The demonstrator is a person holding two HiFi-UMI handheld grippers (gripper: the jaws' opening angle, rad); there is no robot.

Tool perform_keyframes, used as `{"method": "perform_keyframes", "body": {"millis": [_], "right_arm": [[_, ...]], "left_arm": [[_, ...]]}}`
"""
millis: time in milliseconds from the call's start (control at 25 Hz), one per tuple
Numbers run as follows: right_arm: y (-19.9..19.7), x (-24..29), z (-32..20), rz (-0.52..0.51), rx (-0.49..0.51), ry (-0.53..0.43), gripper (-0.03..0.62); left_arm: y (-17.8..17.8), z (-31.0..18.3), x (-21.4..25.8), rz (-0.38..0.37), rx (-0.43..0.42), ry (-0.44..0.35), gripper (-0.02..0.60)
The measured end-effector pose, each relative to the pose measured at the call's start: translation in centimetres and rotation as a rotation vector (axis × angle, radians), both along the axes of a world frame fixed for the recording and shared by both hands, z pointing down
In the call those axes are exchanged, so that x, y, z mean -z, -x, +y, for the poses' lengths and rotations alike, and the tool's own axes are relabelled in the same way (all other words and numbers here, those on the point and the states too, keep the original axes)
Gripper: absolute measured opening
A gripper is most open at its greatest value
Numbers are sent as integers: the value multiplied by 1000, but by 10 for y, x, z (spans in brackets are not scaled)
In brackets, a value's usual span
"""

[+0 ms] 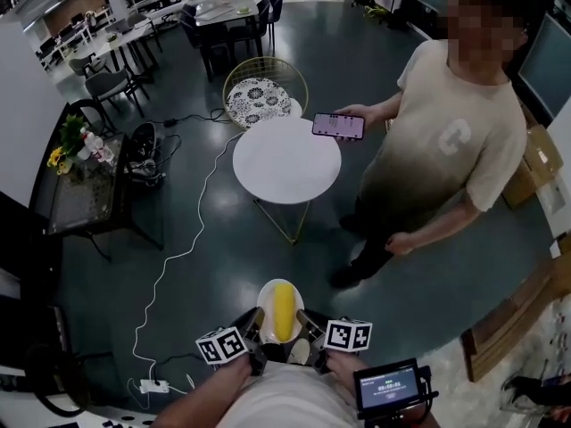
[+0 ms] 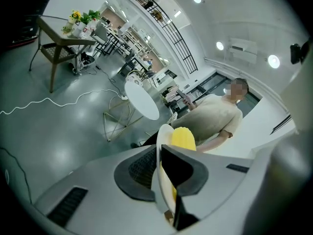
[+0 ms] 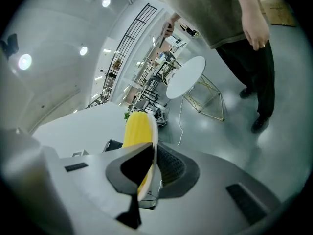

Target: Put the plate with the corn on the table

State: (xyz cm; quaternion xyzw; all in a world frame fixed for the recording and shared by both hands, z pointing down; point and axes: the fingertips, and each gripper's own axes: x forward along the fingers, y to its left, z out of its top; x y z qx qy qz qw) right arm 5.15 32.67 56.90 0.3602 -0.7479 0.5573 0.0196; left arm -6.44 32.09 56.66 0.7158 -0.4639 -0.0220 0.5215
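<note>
A white plate [image 1: 269,294] with a yellow corn cob [image 1: 283,312] on it is held low in the head view, close to my body. My left gripper [image 1: 257,326] is shut on the plate's left rim and my right gripper [image 1: 307,325] is shut on its right rim. In the left gripper view the plate [image 2: 163,173] stands edge-on between the jaws with the corn [image 2: 183,138] behind it. The right gripper view shows the plate rim [image 3: 149,166] pinched likewise, corn [image 3: 137,130] to its left. The round white table [image 1: 286,160] stands ahead on a gold wire base.
A person [image 1: 446,141] in a beige T-shirt stands right of the table, holding a phone [image 1: 338,126] over its edge. A gold wire chair [image 1: 263,92] sits behind the table. A white cable [image 1: 183,239] runs across the floor to a power strip [image 1: 153,386]. A dark side table [image 1: 82,185] stands at left.
</note>
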Motion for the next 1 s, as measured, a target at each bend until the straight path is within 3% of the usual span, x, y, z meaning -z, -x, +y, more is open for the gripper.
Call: {"method": "perform_keyframes", "body": {"millis": [400,1000], "right_arm": [[21,-4,-2,-25,20,24,32],[23,-5,-6,-43,14,43,32]], "left_arm": [[20,1,3,-21,43,18,37],[23,-4,6,-24,34,14,37]]}}
